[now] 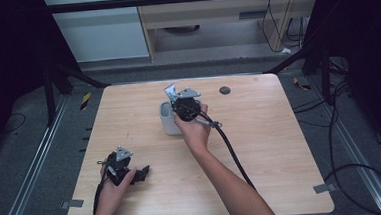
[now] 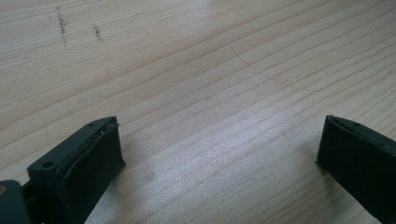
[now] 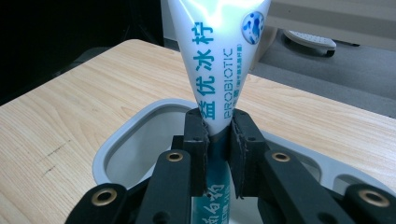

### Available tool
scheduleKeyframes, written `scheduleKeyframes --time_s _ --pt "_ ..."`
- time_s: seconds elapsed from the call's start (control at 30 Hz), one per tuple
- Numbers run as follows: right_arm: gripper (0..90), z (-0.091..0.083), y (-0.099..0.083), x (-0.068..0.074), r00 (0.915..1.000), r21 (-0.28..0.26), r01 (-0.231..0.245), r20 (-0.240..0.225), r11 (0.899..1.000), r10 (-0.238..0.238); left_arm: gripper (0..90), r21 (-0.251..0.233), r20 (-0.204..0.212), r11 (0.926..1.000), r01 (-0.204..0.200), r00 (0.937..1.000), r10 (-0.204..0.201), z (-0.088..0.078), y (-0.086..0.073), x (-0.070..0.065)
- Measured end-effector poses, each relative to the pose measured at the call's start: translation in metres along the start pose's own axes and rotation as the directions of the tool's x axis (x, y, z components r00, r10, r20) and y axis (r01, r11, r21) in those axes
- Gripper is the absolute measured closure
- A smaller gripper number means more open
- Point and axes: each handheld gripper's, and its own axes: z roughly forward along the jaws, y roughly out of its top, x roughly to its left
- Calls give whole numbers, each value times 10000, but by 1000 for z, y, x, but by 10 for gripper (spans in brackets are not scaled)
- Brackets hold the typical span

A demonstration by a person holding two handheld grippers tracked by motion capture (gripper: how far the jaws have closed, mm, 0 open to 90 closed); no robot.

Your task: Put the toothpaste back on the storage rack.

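A white tube with teal lettering, a toothpaste-like tube, stands upright in my right gripper, whose jaws are shut on its lower part. Right below it is the mouth of a light grey holder cup. From above, the right gripper hangs over that cup near the table's middle, and the tube's flat end sticks up behind it. My left gripper rests low on the table at the front left, open, with only bare wood between its jaws.
The wooden table has a small dark round mark near its back edge. A black cable trails from the right gripper toward the front. Metal frame legs and floor cables surround the table.
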Motion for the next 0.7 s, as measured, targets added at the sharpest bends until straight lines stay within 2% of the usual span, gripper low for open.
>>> scheduleKeyframes --time_s 0.7 --pt "770 1 2 -2 9999 72 -14 -165 10000 15 0 -5 11 10000 27 10000 -27 0 0 0"
